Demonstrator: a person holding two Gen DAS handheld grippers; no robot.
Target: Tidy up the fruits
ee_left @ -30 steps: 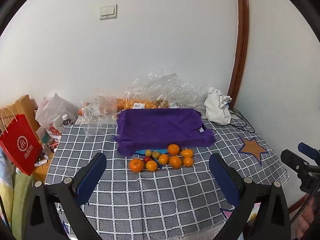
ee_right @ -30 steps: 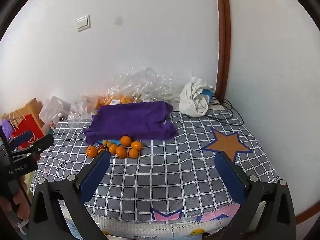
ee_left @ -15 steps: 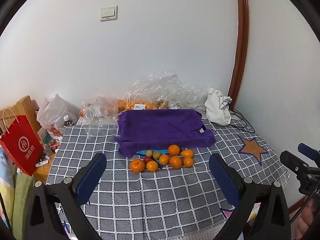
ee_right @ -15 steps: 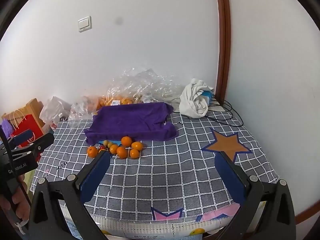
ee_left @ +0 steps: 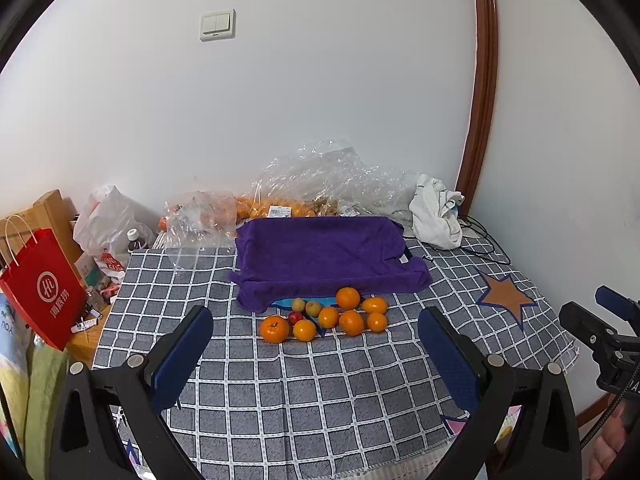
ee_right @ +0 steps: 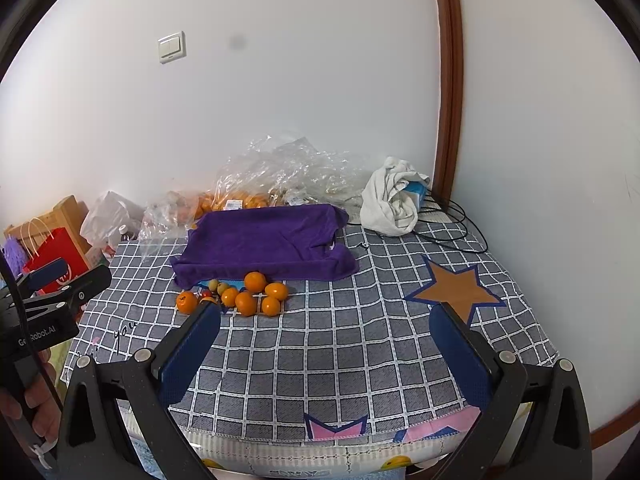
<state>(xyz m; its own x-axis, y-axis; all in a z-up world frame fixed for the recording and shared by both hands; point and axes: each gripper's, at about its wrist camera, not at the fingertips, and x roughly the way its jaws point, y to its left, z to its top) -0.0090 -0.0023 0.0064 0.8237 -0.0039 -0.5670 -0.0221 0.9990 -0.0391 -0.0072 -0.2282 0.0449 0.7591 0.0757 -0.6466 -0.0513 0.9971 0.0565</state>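
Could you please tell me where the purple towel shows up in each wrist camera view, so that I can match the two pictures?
Left wrist view: the purple towel lies at the centre, just behind the cluster of oranges.
Right wrist view: the purple towel lies left of centre, again just behind the oranges.
Shared landmark: the crumpled white cloth to the right of the towel by the wall, in both views.

The left gripper point(ee_left: 316, 344) hangs wide apart and empty over the checked tablecloth point(ee_left: 304, 392). Ahead, a cluster of oranges point(ee_left: 348, 316) lies just in front of a purple towel point(ee_left: 324, 256); crinkled plastic bags point(ee_left: 320, 176) sit behind.
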